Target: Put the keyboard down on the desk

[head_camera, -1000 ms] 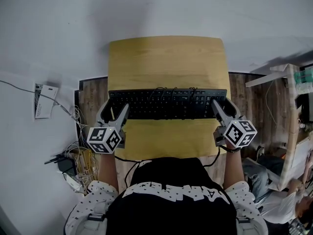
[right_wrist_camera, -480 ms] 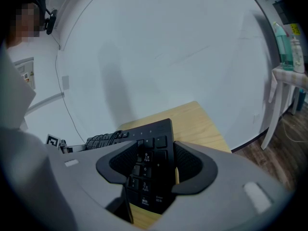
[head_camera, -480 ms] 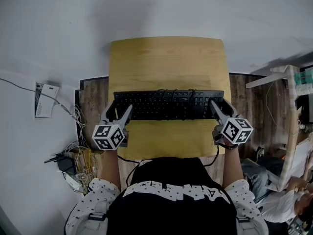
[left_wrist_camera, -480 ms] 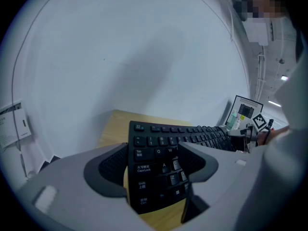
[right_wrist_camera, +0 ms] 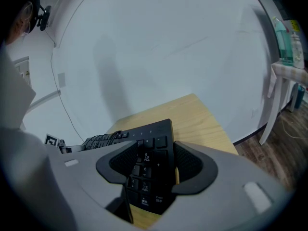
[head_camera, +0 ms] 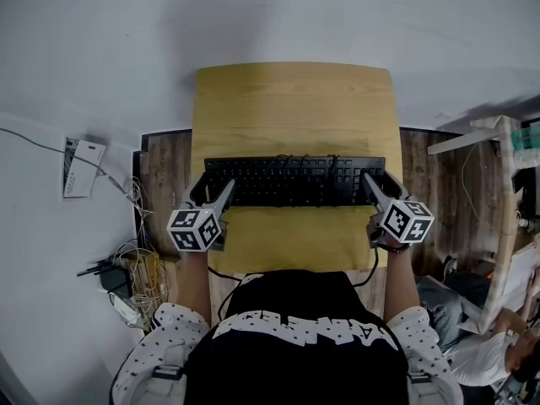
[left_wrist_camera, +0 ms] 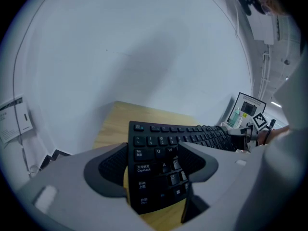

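One black keyboard, flat, rectangular, matte plastic keys, held crosswise over near half of one desk; contact with top unclear. Desk light wood, smooth, rounded corners. Two grippers: left gripper clamped on keyboard's left end, right gripper clamped on right end. Black textured pads, grey bodies, one marker cube each.

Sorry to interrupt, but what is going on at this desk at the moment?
A person holds a black keyboard across a small wooden desk, the left claw shut on its Caps Lock end, the right claw on its number-pad end. It lies level; whether it already rests on the wood is hard to tell.
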